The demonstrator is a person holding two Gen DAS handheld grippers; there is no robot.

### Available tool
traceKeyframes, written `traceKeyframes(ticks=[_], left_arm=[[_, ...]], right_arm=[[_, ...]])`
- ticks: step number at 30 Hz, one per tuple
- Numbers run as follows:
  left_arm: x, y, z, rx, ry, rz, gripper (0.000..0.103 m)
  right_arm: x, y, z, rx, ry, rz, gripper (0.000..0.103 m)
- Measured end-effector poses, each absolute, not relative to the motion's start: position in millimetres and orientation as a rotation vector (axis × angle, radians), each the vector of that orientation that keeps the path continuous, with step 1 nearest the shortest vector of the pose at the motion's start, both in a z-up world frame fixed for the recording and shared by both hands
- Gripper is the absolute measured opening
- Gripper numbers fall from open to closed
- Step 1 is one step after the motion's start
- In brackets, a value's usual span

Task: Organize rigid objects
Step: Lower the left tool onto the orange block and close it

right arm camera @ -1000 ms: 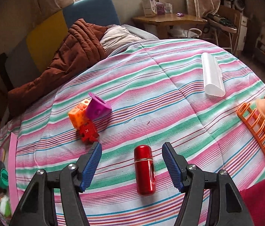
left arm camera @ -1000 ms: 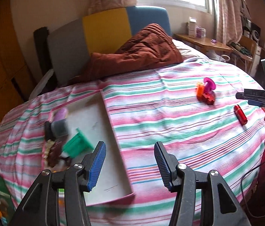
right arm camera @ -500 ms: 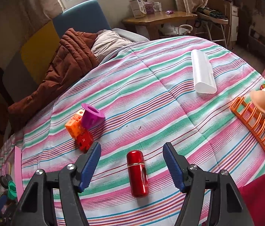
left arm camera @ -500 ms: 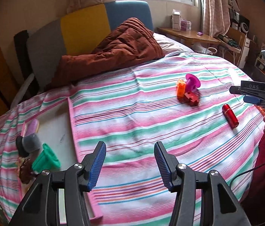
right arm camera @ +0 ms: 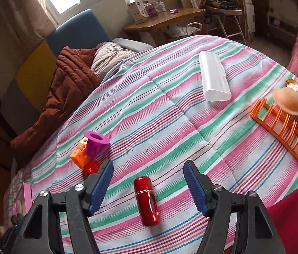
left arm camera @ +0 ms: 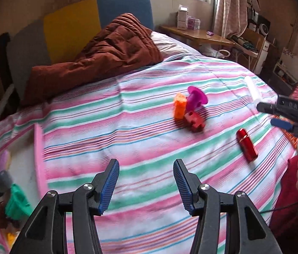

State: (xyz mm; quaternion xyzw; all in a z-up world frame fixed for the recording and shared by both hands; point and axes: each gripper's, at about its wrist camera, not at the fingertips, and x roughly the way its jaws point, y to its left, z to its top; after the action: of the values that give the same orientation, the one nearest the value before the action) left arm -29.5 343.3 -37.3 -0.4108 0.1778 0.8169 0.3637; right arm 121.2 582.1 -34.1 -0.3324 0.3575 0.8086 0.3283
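Tray (left arm camera: 40,158) has slid toward the left edge; both grippers' fingers (left arm camera: 110,185) stay wide, empty.

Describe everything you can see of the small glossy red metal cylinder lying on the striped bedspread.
The small glossy red metal cylinder has a rounded cap end, a thin gold band below the cap and an oval window in its side. It lies flat on the striped bedspread, cap pointing away from the camera. It sits between the open fingers of the right gripper, apart from both pads. Nothing but the cloth touches it.

Cylinder (right arm camera: 146,203) on bedspread (right arm camera: 170,110), rack (right arm camera: 280,127) rightward
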Motion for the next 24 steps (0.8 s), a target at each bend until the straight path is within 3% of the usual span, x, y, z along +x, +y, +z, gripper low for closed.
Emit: traceKeyframes(ticks=[20, 22, 24], left_arm=[[-92, 482, -75, -1.091, 0.506, 1.903, 0.054], [-100, 490, -83, -1.112, 0.508, 1.895, 0.047], [-107, 492, -90, -1.137, 0.498, 1.876, 0.025]], right_arm=[[120, 584, -36, -0.880, 0.995, 2.120, 0.071], [120, 585, -36, -0.882, 0.993, 2.117, 0.071], [119, 585, -37, -0.884, 0.988, 2.115, 0.071]])
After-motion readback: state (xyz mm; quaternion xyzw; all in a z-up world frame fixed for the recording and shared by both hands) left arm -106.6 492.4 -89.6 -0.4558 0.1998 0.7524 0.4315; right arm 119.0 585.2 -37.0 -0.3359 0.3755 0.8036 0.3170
